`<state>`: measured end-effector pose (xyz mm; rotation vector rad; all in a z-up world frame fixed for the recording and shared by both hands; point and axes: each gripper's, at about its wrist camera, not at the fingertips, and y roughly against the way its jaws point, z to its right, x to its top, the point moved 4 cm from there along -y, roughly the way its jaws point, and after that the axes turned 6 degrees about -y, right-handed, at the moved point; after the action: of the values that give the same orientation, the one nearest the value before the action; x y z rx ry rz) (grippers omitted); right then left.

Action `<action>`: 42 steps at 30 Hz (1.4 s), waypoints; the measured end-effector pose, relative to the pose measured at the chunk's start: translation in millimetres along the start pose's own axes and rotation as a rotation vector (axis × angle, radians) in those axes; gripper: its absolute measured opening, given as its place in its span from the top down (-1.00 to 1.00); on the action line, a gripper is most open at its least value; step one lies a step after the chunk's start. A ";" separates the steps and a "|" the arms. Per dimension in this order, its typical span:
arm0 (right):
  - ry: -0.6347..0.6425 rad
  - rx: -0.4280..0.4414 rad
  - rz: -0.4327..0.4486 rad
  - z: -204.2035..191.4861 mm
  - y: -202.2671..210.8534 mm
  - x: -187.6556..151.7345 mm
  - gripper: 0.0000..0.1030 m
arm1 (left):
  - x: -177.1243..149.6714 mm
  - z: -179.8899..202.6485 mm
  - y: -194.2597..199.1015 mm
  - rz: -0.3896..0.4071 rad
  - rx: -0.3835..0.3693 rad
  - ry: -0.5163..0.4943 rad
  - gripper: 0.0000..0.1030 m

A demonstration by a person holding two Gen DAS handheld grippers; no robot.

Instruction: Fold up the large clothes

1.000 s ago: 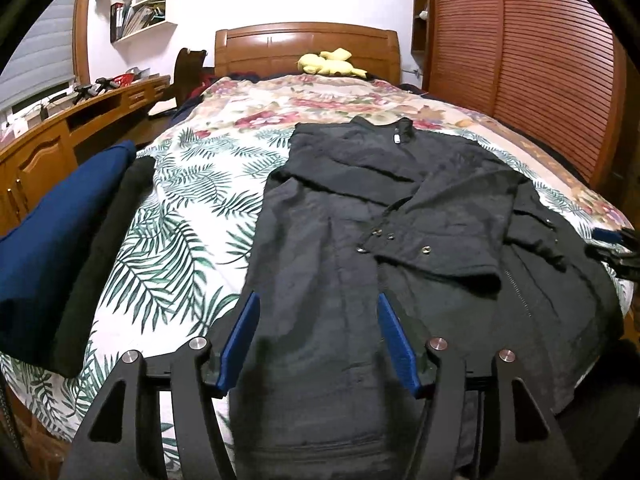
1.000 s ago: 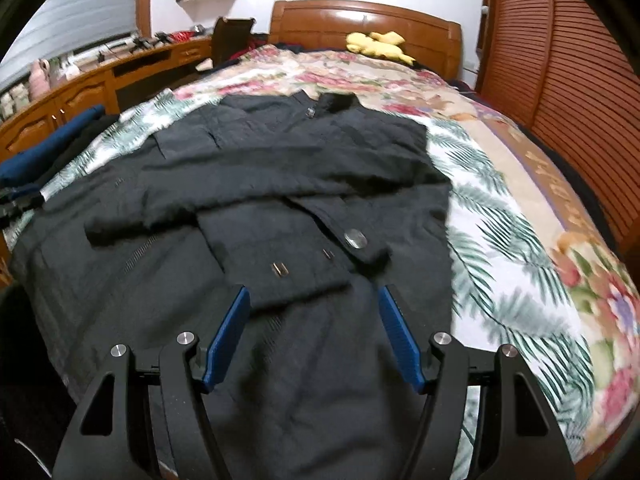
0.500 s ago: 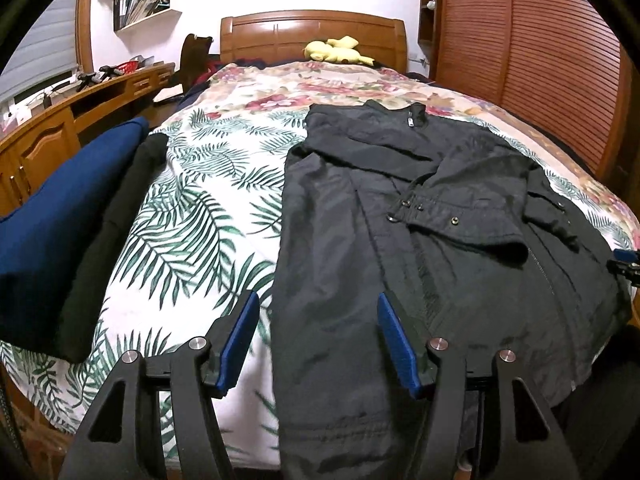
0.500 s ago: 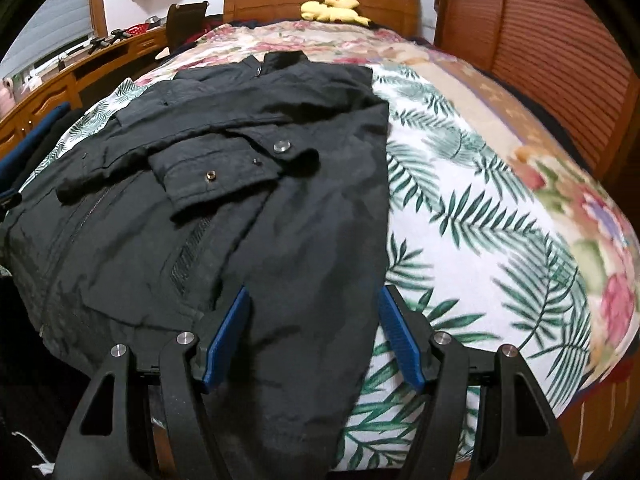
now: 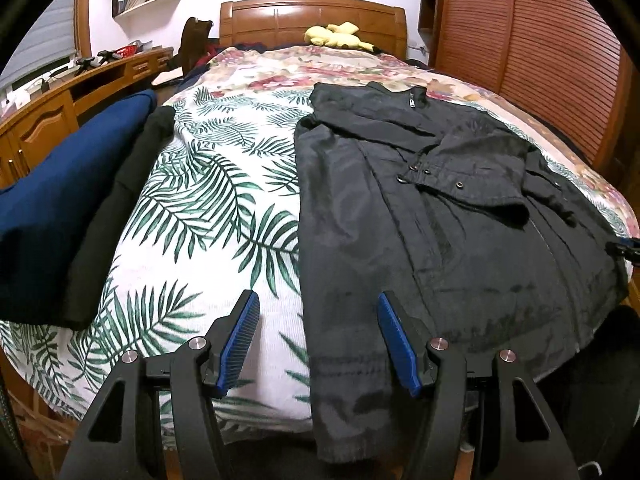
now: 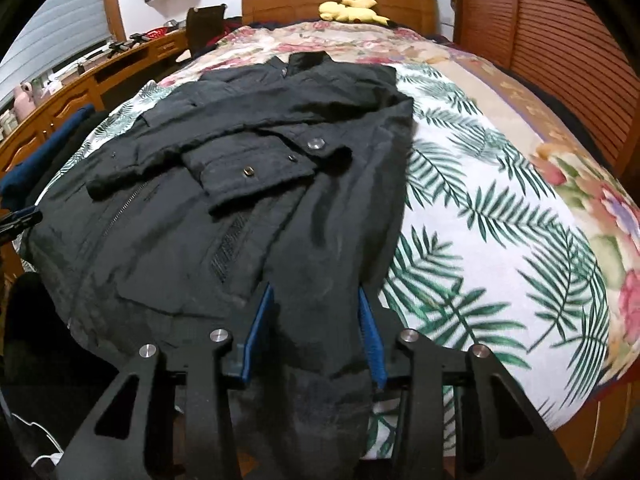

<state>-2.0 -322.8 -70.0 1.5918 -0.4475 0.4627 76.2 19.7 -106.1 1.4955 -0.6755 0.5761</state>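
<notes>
Grippers sit at the foot of the bed (image 5: pixel 224 184), one at each bottom corner of the jacket (image 5: pixel 400 240). Left gripper (image 5: pixel 316 340): jaws wide apart, holding nothing, straddling the jacket's left hem edge, likely lining up a pinch. Right gripper (image 6: pixel 316 332): jaws narrower, hem fabric bunched between them; can't tell if it's clamped. Jacket lies flat, collar far, sleeves crossed over the chest, so likely a hem-to-collar fold next. Further left: blue pile (image 5: pixel 60 200). Plush (image 5: pixel 340 36) by the headboard.
</notes>
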 end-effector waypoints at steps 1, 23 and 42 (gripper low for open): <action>-0.003 -0.006 -0.003 1.7 0.6 -2.6 0.15 | -1.1 -0.4 2.1 0.004 -0.003 0.002 -0.23; -0.005 0.020 0.008 -9.7 13.4 -16.0 0.29 | -17.8 5.6 9.3 -0.013 -0.072 0.014 0.32; -0.007 0.099 0.157 -12.2 57.7 22.4 0.86 | 29.3 19.6 83.4 0.149 -0.118 0.008 0.91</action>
<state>-15.0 -314.8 -8.8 1.6608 -0.5652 0.6069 35.8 -0.9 -27.7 1.3403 -0.8055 0.6443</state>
